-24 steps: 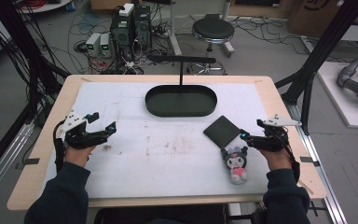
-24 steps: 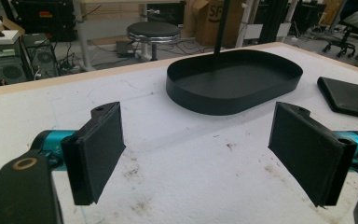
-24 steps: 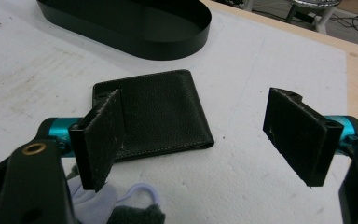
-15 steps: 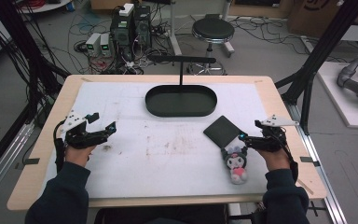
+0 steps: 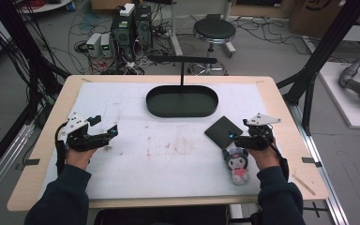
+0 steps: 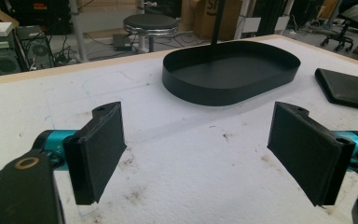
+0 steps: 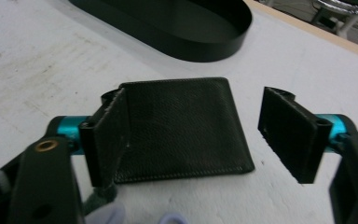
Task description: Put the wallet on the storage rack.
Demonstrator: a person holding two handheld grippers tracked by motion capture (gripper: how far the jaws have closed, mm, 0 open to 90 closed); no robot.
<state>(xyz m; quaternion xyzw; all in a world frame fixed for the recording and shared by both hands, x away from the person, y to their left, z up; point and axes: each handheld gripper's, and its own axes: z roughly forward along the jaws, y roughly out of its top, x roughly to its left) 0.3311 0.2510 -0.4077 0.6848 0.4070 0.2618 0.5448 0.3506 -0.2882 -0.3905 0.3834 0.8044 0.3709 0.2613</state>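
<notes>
A flat black leather wallet [image 5: 222, 131] [image 7: 182, 126] lies on the white mat at the right. My right gripper [image 5: 236, 137] [image 7: 198, 135] hovers just at its near edge, jaws open, with the wallet seen between them. A small plush doll [image 5: 236, 163] with a dark head and pink body lies right below that gripper. A black oval tray [image 5: 182, 101] [image 6: 230, 74] [image 7: 177, 23] sits empty at the far middle of the mat. My left gripper [image 5: 104, 134] [image 6: 200, 149] is open over bare mat at the left, holding nothing.
A thin black T-shaped stand [image 5: 183, 65] rises behind the tray. The white mat [image 5: 168, 150] is stained in the middle. A wooden table edge [image 5: 290, 117] frames it. Beyond the table are a stool [image 5: 213, 32] and computer boxes [image 5: 131, 23] on the floor.
My right gripper has moved slightly left, toward the wallet's near corner. The left gripper has stayed in place.
</notes>
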